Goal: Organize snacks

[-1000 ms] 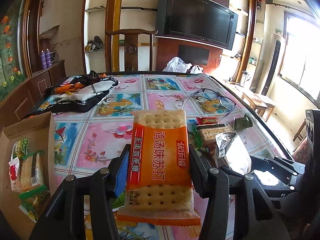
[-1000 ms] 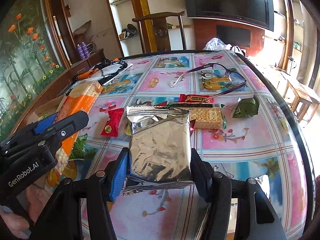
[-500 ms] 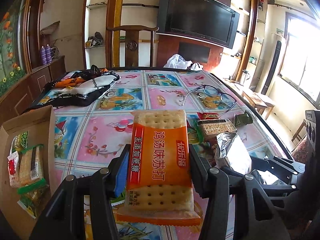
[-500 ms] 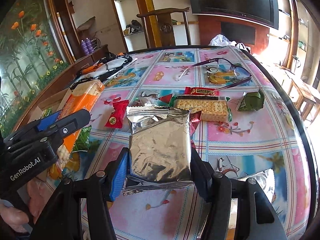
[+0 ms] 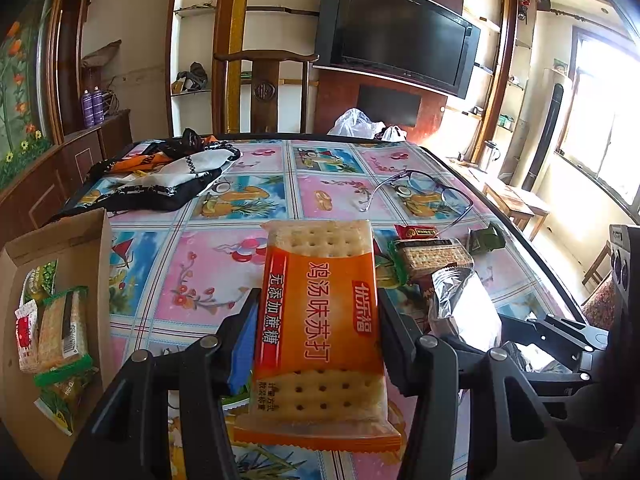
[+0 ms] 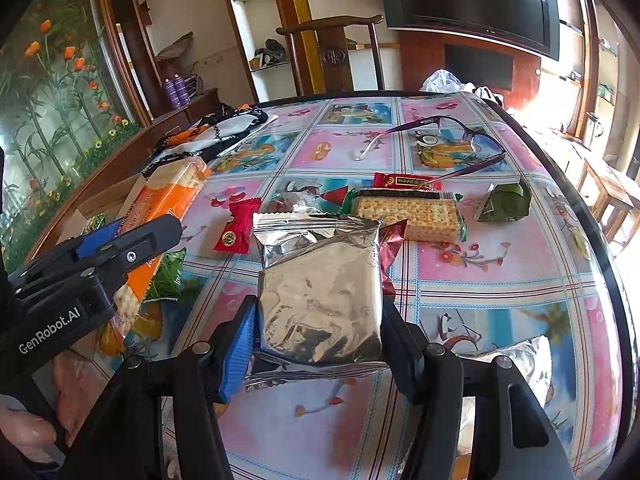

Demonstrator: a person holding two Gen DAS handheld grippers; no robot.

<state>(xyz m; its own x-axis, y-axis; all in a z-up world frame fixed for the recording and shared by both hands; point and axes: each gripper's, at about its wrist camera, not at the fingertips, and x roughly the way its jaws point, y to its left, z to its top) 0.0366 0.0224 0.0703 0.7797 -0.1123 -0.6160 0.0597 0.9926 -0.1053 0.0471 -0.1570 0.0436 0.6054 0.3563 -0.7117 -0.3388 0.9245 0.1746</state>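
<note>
My left gripper (image 5: 318, 320) is shut on an orange cracker pack (image 5: 320, 320) and holds it above the table; both show in the right wrist view, gripper (image 6: 92, 264), pack (image 6: 168, 204). My right gripper (image 6: 318, 320) is shut on a silver foil pouch (image 6: 320, 284), also seen in the left wrist view (image 5: 460, 308). A cardboard box (image 5: 80, 240) at the left holds several snack packs (image 5: 60, 332). On the table lie a green cracker pack (image 6: 408, 212), a red candy (image 6: 236, 226), a red bar (image 6: 400, 181) and a green wrapped snack (image 6: 506, 202).
Glasses (image 6: 440, 140) lie beyond the snacks. A black, white and orange cloth (image 5: 160, 176) lies at the table's far left. A second silver pouch (image 6: 520, 364) lies near the right edge. A wooden chair (image 5: 264, 88) stands behind the table (image 6: 480, 264).
Both grippers have drawn slightly back and up with their packs still held. More of the cardboard box and the table show now.
</note>
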